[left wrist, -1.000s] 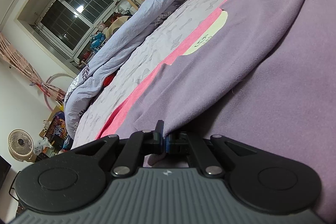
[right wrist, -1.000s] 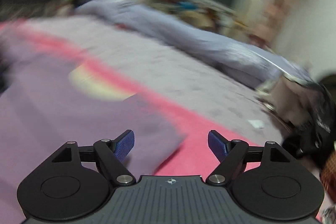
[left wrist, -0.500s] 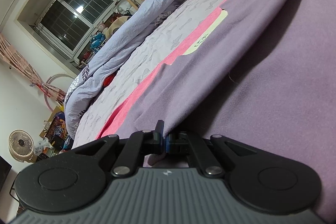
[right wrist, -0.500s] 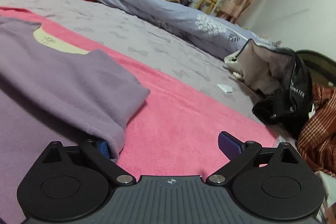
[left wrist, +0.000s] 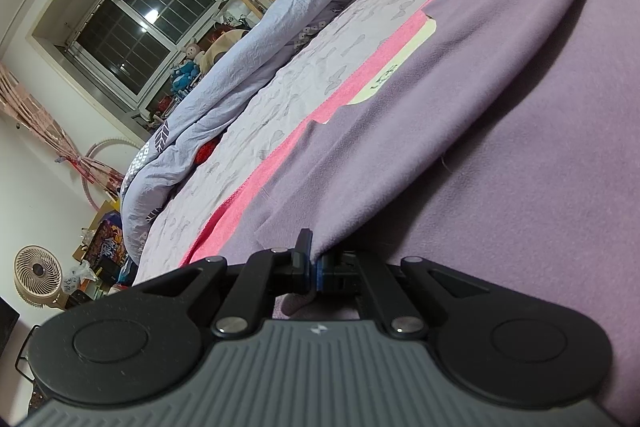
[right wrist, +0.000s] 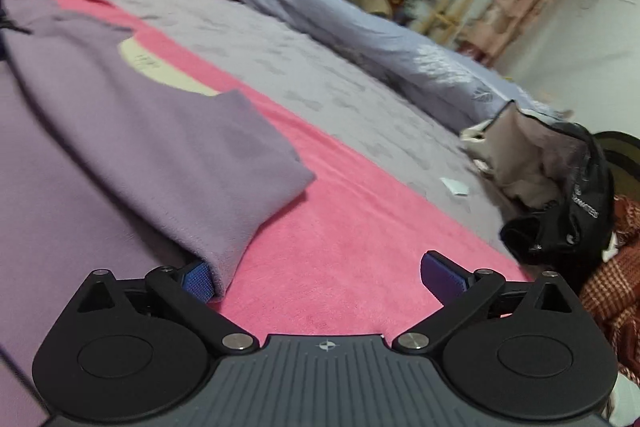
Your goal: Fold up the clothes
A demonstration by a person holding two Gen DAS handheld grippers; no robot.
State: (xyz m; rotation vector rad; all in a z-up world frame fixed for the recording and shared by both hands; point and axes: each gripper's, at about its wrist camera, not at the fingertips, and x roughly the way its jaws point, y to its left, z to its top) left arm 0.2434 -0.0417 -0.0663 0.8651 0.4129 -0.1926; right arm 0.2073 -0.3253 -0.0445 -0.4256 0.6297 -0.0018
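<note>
Purple garment (left wrist: 500, 131) lies spread on the pink blanket (right wrist: 340, 247) covering the bed, its folded edge clamped in the left gripper (left wrist: 313, 261), right gripper (right wrist: 316, 277) spread wide beside the garment's folded end.

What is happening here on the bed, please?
A person is folding a soft purple fleece garment spread on a pink towel-like blanket on the bed. The left gripper is shut on an edge of the garment and holds a fold of it raised. The right gripper is open, low over the pink blanket, with one of its blue pads tucked beside the folded sleeve end. The fold is not yet finished.
</note>
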